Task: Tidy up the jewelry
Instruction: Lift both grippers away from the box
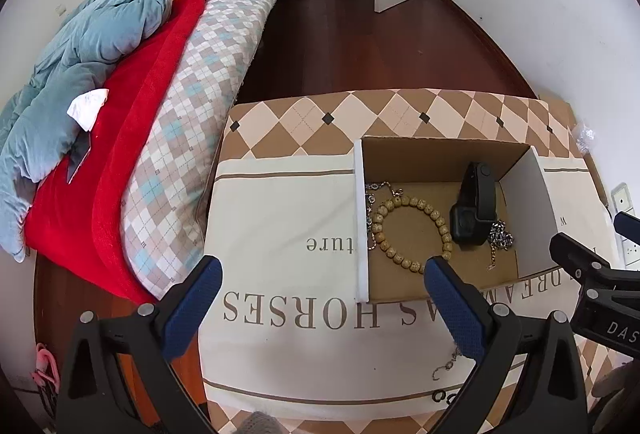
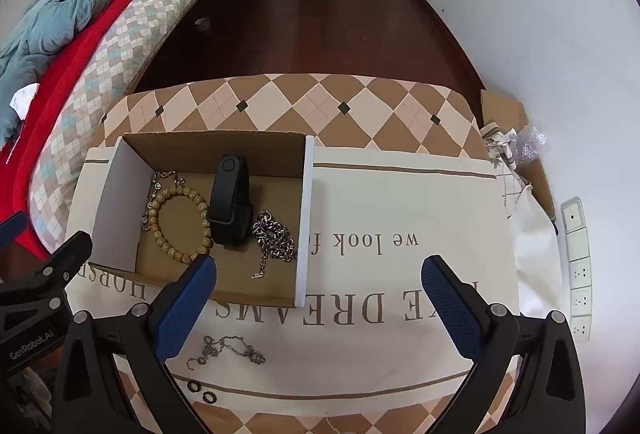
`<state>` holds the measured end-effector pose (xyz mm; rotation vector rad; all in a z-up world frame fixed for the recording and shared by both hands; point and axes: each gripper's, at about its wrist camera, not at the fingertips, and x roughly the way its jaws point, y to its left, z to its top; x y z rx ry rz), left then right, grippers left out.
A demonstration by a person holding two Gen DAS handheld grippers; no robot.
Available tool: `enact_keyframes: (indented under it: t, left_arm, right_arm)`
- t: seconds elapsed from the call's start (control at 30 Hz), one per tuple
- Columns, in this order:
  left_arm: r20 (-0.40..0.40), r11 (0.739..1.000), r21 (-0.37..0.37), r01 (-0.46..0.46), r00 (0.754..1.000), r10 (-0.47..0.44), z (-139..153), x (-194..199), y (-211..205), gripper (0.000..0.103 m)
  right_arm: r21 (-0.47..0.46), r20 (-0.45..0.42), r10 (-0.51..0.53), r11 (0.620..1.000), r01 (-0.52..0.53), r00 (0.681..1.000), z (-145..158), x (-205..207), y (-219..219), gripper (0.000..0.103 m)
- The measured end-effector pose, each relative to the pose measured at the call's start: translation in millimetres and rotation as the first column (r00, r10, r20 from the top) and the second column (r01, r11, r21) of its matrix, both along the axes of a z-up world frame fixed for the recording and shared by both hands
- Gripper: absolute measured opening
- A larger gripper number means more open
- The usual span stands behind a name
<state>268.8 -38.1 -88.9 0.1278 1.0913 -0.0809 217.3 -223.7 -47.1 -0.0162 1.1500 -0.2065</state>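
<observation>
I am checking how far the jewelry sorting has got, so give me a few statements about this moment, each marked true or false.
1. The black smart band sits inside the cardboard box. True.
2. The wooden bead bracelet lies on the cloth outside the box. False: it lies in the box, left of the band.
3. A thin silver chain and two small dark rings lie on the cloth in front of the box. True.
4. The right tool is shut on the heavy silver chain. False: its jaws are open and empty, and that chain is in the box.
5. The left tool is open and holds nothing. True.
</observation>
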Motion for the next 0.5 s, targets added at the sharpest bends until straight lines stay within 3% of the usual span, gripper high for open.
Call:
enact_keyframes:
  t: [0.2,0.5]
  left_arm:
    - [0.040,0.999,-0.019,-0.033,0.999,0.034,15.2,-13.5,4.2,0.103]
    - [0.121,0.997,-0.058,-0.059,0.991,0.065,56.1,-45.7,10.2,0.103]
  right_arm:
    - [-0.004,0.036,-0.011,1.000,0.012,0.999,14.5,-11.5,3.0,0.103]
    - [-0.039,0.148,-0.010,0.999,0.016,0.989,60.3,-49.1,12.4,0.103]
